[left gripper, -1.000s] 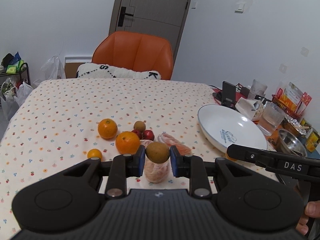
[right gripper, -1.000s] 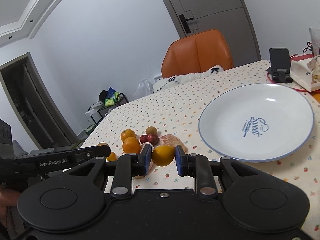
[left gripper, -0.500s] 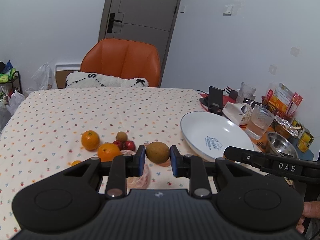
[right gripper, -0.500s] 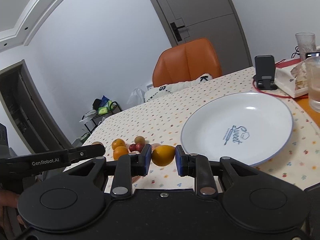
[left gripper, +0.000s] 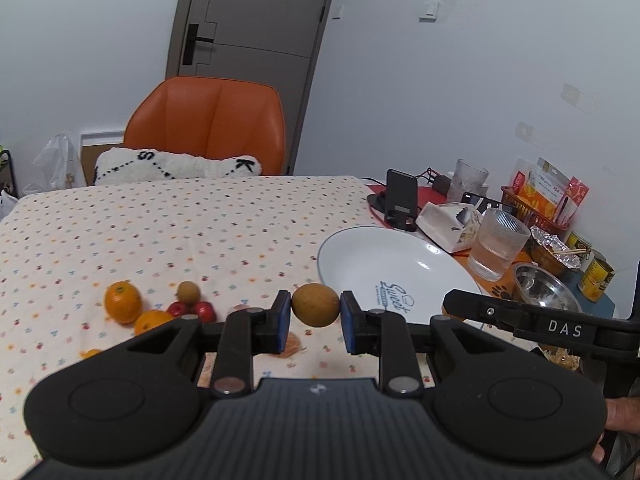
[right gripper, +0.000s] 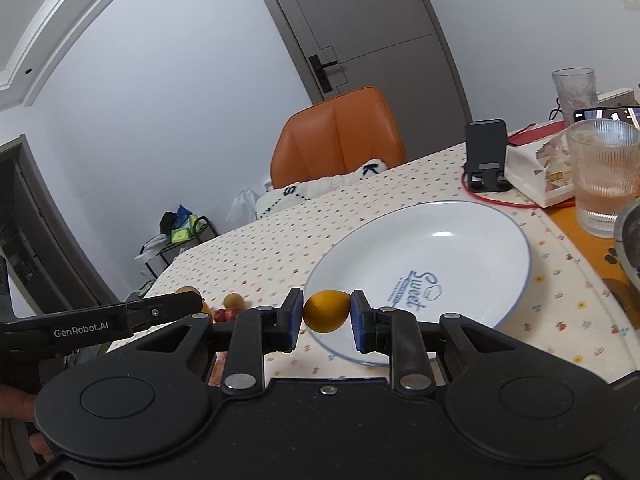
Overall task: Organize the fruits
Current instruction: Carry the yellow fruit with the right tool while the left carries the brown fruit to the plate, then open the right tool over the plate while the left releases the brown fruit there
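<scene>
Left wrist view: the left tongs [left gripper: 315, 311] are clamped on a brown fruit [left gripper: 315, 305], pads bearing on its two opposite sides at mid-height, carried clear of the table [left gripper: 160, 220] just short of the white plate [left gripper: 400, 256]. Right wrist view: the right tongs [right gripper: 326, 315] are clamped likewise on a yellow-orange fruit [right gripper: 326, 310], held over the plate's near rim. The plate is bare.

Loose fruit on the table, left of the plate: two oranges [left gripper: 122, 302], a second brown fruit [left gripper: 188, 292] and small red fruits [left gripper: 204, 311], lying close together.

Handling assessment: both held fruits appear small, light and round, with firm skin. Round bodies are liable to roll on release; each should be set low, inside the plate's dished centre, before the pads part. Grip across the widest girth, as now, looks sound; excess squeeze could bruise. A ribbed glass [left gripper: 496, 244] stands just beside the plate's far edge and could be knocked.
</scene>
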The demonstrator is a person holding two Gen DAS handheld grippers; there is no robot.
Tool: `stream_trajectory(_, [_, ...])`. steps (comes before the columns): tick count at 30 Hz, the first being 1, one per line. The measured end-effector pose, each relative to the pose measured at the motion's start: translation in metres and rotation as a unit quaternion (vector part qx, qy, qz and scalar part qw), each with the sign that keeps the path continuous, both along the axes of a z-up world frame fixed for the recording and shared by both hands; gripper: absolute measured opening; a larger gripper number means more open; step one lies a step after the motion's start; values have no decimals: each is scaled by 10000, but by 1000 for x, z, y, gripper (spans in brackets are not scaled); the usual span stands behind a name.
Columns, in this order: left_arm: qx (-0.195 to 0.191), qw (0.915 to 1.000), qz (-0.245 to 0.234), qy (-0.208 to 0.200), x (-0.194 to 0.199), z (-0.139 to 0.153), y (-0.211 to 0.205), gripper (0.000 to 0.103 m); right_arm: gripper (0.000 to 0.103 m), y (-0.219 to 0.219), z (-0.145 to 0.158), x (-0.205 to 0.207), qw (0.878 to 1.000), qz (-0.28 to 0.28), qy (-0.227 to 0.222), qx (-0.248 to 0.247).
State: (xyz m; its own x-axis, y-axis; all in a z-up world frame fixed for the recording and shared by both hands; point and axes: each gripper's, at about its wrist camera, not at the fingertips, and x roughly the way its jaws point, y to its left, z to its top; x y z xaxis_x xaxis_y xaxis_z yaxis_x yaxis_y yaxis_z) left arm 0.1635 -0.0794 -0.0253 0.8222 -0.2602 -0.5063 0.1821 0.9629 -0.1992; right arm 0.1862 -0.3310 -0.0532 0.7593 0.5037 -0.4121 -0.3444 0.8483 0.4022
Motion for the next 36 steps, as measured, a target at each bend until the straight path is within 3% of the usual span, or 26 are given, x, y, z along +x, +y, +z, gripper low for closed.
stream_trajectory(19, [52,9993,-309,193,44,-19,-37,25,25,-18,-28,29,9989,-297,351,-104])
stream_trajectory(33, [70,9986,-408,333,63,-30,-59,25,33,-33,-27,25,9983,-423,374,-143])
stream_trajectory(36, [128,9993,-303,189,59,-25,-61,28,36,-33,-27,25,9984,-427,346,-152])
